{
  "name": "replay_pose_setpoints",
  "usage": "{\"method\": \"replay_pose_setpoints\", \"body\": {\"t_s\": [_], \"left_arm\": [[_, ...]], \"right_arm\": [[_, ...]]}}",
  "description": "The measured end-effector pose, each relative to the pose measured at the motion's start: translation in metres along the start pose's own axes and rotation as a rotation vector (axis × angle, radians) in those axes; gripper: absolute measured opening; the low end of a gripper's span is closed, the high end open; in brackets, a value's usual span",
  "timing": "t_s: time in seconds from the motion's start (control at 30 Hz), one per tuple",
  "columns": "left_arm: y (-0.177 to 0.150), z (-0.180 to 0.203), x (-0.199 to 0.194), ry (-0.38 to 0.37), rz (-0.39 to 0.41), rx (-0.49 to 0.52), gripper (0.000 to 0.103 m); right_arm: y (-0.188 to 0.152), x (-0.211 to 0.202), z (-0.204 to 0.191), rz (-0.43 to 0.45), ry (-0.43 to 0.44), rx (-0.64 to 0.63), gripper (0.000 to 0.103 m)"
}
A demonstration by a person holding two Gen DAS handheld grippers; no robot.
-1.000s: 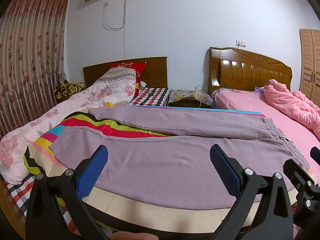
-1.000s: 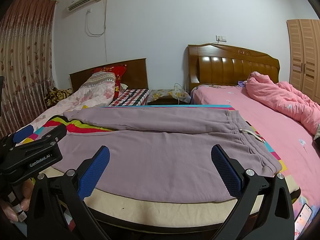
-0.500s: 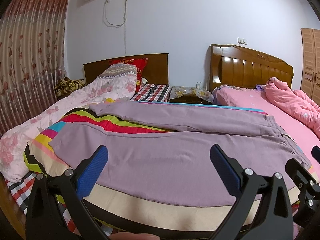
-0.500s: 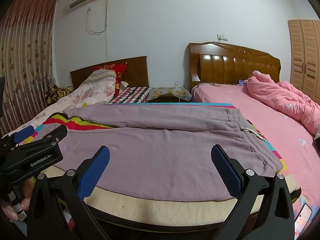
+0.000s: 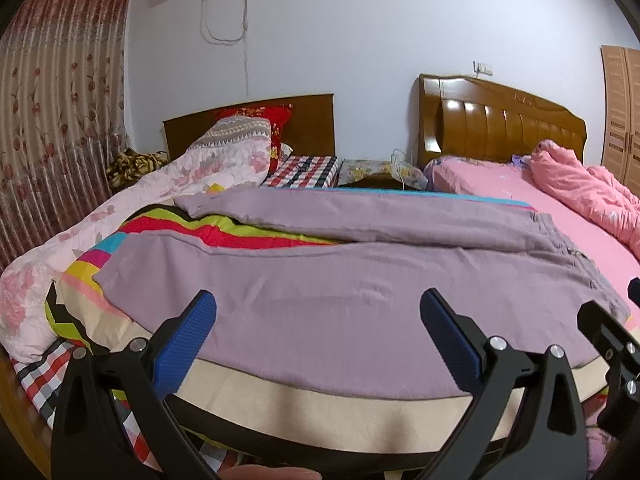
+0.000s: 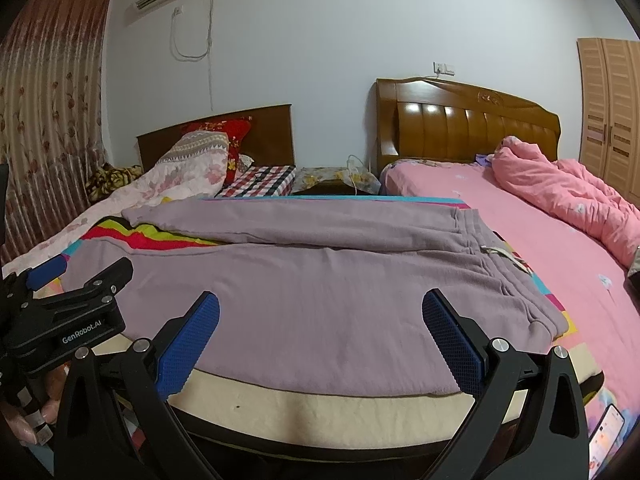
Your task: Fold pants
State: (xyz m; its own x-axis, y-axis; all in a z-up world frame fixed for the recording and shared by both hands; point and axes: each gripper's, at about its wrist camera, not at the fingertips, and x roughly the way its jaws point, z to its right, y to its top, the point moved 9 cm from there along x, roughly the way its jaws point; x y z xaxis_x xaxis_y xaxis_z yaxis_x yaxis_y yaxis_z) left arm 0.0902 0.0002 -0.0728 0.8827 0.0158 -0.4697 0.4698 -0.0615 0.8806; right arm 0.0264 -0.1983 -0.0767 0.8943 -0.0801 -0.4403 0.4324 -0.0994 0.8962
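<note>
Mauve pants point(image 5: 340, 280) lie spread flat across a striped bedcover, legs pointing left, waistband with a drawstring at the right point(image 6: 496, 252). The two legs are parted in a V. My left gripper point(image 5: 318, 344) is open and empty, held over the near edge of the near leg. My right gripper point(image 6: 320, 344) is open and empty, over the near leg toward the waistband. The pants also show in the right wrist view point(image 6: 320, 280). The left gripper's body shows at the left of the right wrist view point(image 6: 60, 320).
The striped bedcover point(image 5: 248, 236) lies on the near bed. A floral quilt point(image 5: 80, 236) is at the left. A pink bed point(image 6: 540, 248) with a bunched pink quilt point(image 6: 568, 196) is at the right. A phone point(image 6: 606, 436) lies low right. A nightstand point(image 5: 376, 176) stands between the headboards.
Both grippers have dropped slightly and edged toward the bed; the pants sit a little higher in both views. The pants have not moved.
</note>
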Motion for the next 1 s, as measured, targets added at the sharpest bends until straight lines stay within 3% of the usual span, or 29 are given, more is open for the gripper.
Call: {"method": "replay_pose_setpoints", "body": {"t_s": [0.33,0.57,0.77,0.9,0.93,1.0], "left_arm": [[-0.011,0.014,0.043,-0.020,-0.077,0.047,0.102],[0.022,0.035,0.094,-0.009,-0.096,0.091,0.102],[0.046,0.053,0.118,-0.010,-0.087,0.076,0.102],[0.072,0.054,0.141,0.021,-0.054,0.073,0.102],[0.076,0.057,0.151,-0.008,-0.073,0.064,0.102],[0.077,0.074,0.180,-0.168,-0.194,0.054,0.102]], "right_arm": [[-0.001,0.049,0.011,-0.079,0.018,-0.059,0.098],[0.027,0.094,0.051,-0.114,-0.051,-0.068,0.098],[0.043,0.123,0.068,-0.161,-0.005,-0.085,0.098],[0.087,0.163,0.114,-0.150,0.021,-0.182,0.098],[0.099,0.186,0.128,-0.173,0.034,-0.246,0.098],[0.116,0.234,0.155,-0.208,0.067,-0.319,0.098]]}}
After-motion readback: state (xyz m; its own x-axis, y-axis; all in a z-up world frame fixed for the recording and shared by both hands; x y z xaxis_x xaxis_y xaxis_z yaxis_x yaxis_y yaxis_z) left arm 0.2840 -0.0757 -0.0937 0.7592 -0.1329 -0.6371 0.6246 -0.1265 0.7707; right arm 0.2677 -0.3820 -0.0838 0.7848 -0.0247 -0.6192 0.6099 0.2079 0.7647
